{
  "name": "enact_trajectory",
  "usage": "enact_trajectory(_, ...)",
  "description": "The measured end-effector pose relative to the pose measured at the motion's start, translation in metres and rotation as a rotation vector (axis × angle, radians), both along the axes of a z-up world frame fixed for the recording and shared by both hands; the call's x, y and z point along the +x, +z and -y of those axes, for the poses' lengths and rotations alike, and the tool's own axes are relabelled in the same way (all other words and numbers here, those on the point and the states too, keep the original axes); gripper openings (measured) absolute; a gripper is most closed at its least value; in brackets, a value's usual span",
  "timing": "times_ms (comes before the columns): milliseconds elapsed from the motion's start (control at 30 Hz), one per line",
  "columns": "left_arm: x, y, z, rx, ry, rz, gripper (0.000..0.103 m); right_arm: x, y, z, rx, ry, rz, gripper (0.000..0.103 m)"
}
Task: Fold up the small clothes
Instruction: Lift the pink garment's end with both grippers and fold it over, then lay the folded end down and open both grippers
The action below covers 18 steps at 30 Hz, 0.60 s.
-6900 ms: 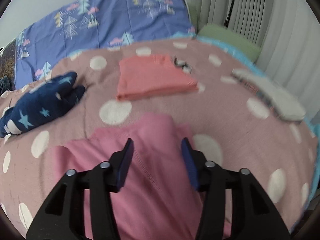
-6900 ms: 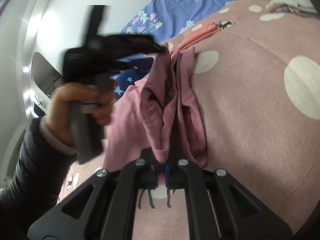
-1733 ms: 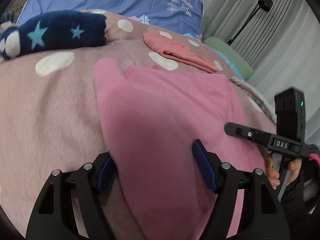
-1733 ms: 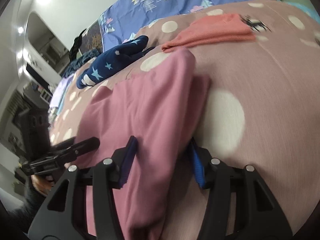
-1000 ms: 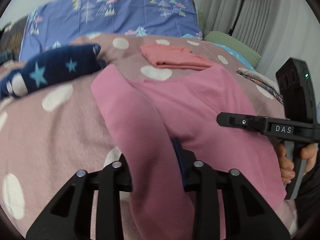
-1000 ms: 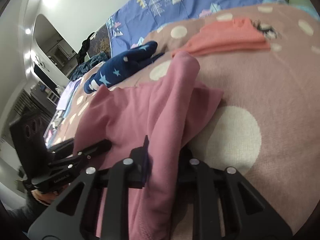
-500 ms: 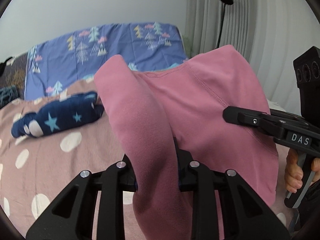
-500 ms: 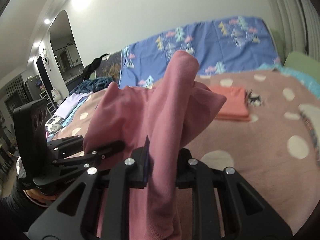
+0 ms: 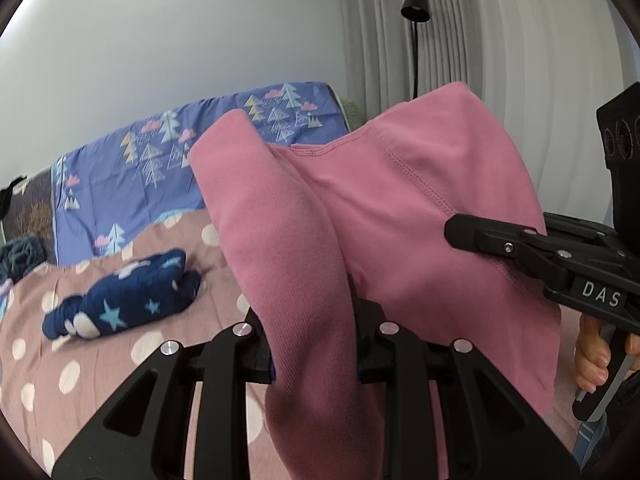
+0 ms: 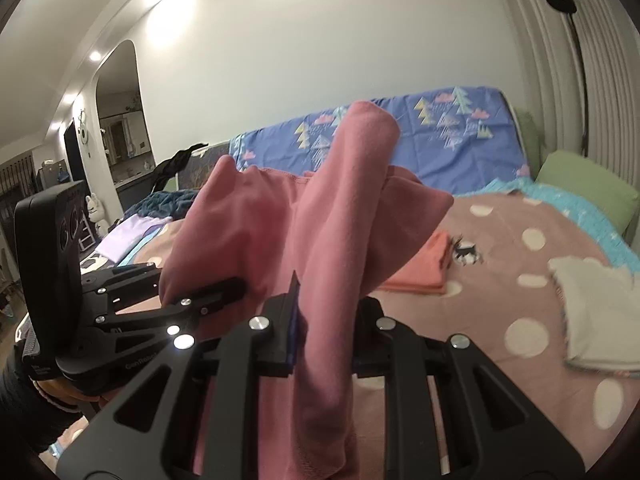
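A pink garment [image 9: 400,216] hangs in the air above the bed, held up by both grippers. My left gripper [image 9: 316,344] is shut on a thick fold at its left side. In the right wrist view the same pink garment [image 10: 320,232] bunches upward, and my right gripper [image 10: 322,332] is shut on a fold at its right side. The right gripper [image 9: 452,232] also shows at the right of the left wrist view, a hand under it. The left gripper [image 10: 240,286] shows at the left of the right wrist view.
A pink spotted blanket [image 9: 100,360] covers the bed. On it lie a navy star-print bundle [image 9: 124,296], a folded coral garment [image 10: 420,268] and a white folded cloth [image 10: 596,312]. A blue tree-print sheet [image 9: 132,168], a green pillow [image 10: 584,188] and curtains stand behind.
Both grippers have risen together, lifting the pink garment off the blanket into the air. Both views now look more level, showing the wall and curtains.
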<state>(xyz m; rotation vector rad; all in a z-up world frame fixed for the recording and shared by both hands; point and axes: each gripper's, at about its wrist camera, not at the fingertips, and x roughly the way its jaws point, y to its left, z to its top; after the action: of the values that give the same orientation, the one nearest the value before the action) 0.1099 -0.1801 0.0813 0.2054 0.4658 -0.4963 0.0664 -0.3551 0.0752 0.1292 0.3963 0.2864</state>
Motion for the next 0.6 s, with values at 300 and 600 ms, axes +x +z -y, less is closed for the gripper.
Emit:
enact_trajectory(300, 0.040, 0.038, 0.040, 0.074, -0.022, 0.079, 0.026, 0.041, 0.027, 0.032, 0.005, -0.063, 0.043, 0.019)
enact_trajectory(600, 0.113, 0.041, 0.065, 0.144, -0.004, 0.078, 0.026, 0.127, 0.026, 0.048, -0.014, -0.104, 0.003, 0.019)
